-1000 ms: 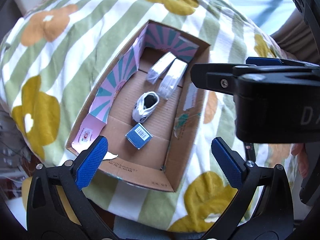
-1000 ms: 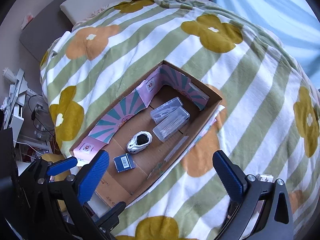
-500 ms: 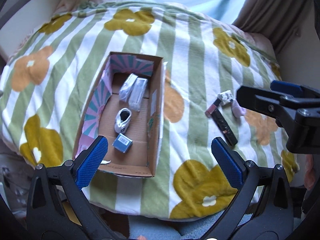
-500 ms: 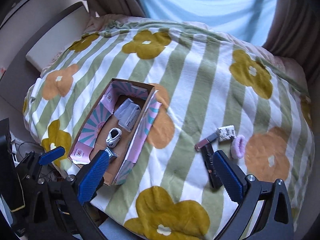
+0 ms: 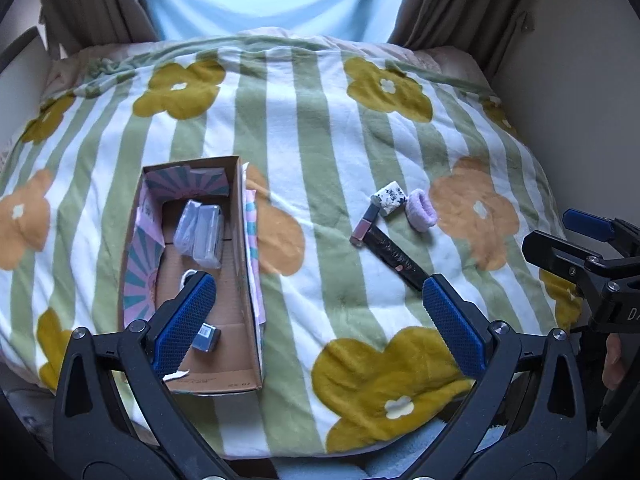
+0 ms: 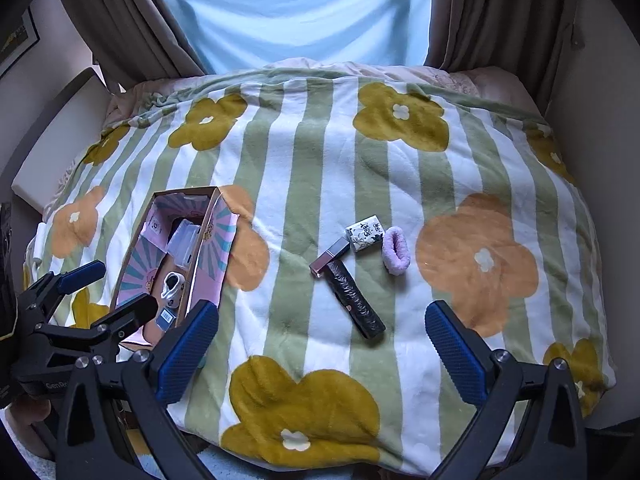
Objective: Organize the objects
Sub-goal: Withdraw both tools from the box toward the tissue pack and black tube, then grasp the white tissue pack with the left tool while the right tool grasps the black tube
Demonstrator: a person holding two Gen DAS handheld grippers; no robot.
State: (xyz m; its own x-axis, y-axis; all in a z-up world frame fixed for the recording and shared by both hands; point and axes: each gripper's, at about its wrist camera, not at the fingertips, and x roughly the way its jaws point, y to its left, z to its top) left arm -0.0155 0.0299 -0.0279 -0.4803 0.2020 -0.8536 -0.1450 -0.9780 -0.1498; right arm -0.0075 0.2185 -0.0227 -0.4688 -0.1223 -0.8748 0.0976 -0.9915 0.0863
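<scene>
Over the bed (image 6: pixel 320 168), both grippers are hanging with nothing between their blue pads: the left gripper (image 5: pixel 320 320) is spread wide, and the right gripper (image 6: pixel 322 344) is likewise released and empty. A striped blanket with mustard and orange flowers is covering the bed, and a cardboard box (image 5: pixel 245 280) is lying on it. Inside the box, at its far end, two clear plastic cases (image 5: pixel 200 232) are lying side by side; closer in, a small white shoe-like item (image 6: pixel 173 286) is sitting (its shape is hard to make out at this size), and a small blue packet with a barcode (image 5: pixel 206 337) is lying at the near end. To the right of the box, well apart from it, four loose things are resting on the blanket: a pink rectangular tube (image 6: pixel 329 258), a long black wrapped stick (image 6: pixel 354 298) touching it, a white patterned little box (image 6: pixel 365 234) just beyond the tube, and a lilac fuzzy hair tie (image 6: pixel 395 251) beside that little box. Beyond the box, curtains (image 6: pixel 132 28) are framing a pale blue window.
</scene>
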